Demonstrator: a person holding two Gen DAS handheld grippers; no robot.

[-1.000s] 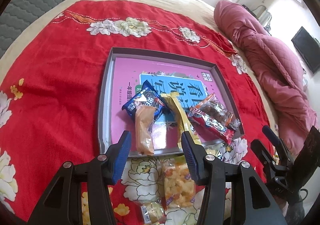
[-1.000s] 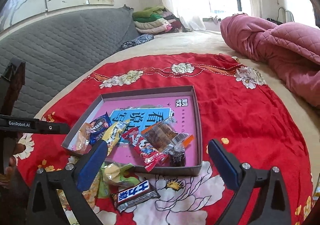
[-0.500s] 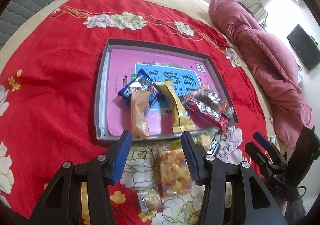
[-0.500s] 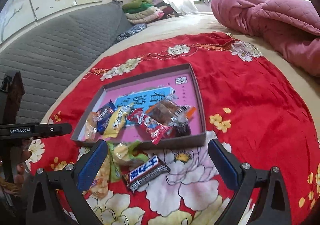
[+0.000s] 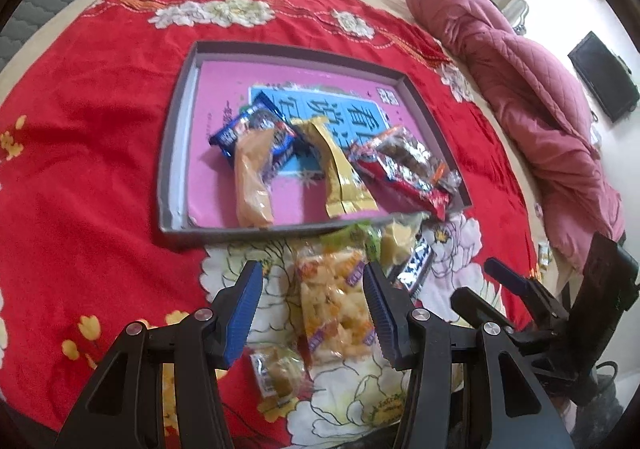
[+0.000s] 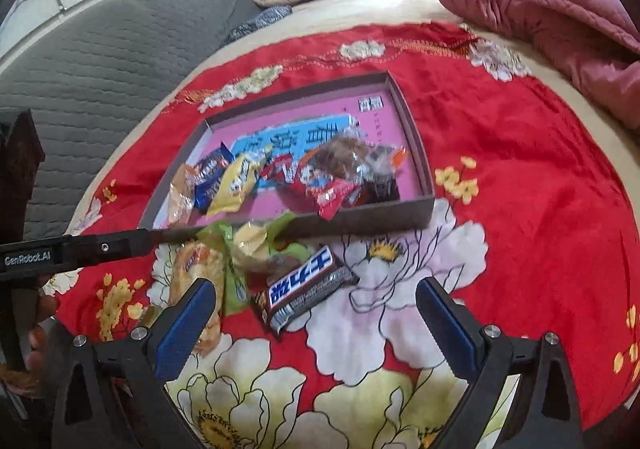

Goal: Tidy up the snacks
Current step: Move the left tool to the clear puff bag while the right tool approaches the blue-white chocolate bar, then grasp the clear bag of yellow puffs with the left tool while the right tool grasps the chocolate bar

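**A:** Left gripper (image 5: 312,289) is open about halfway, nothing clamped. The clear bag of yellow puffs (image 5: 334,305) sits between its jaws, but I can't tell if the pads touch it. Right gripper (image 6: 316,313) is spread wide and empty, with the brown chocolate bar (image 6: 306,289) just ahead of the gap. Anyone read the wrappers?

**B:** Nope, too blurry. The green packet (image 6: 248,245) is partly tucked under the grey tray (image 5: 168,153), near its 6 o'clock wall. A small wrapped sweet (image 5: 276,371) at 6 o'clock in the left view is half hidden by the fingers. The red pack (image 5: 400,185) pokes over the tray's 5 o'clock corner.

**A:** Compared with a second ago, both grippers have dropped closer, so the loose snacks look bigger and the tray has slid toward 12 o'clock. Snacks themselves haven't moved.

**B:** Surface is a red floral blanket (image 6: 520,177) on a bed, pink quilt (image 6: 540,9) at 1 o'clock, grey padded headboard (image 6: 120,49) at 10, folded clothes by the window.
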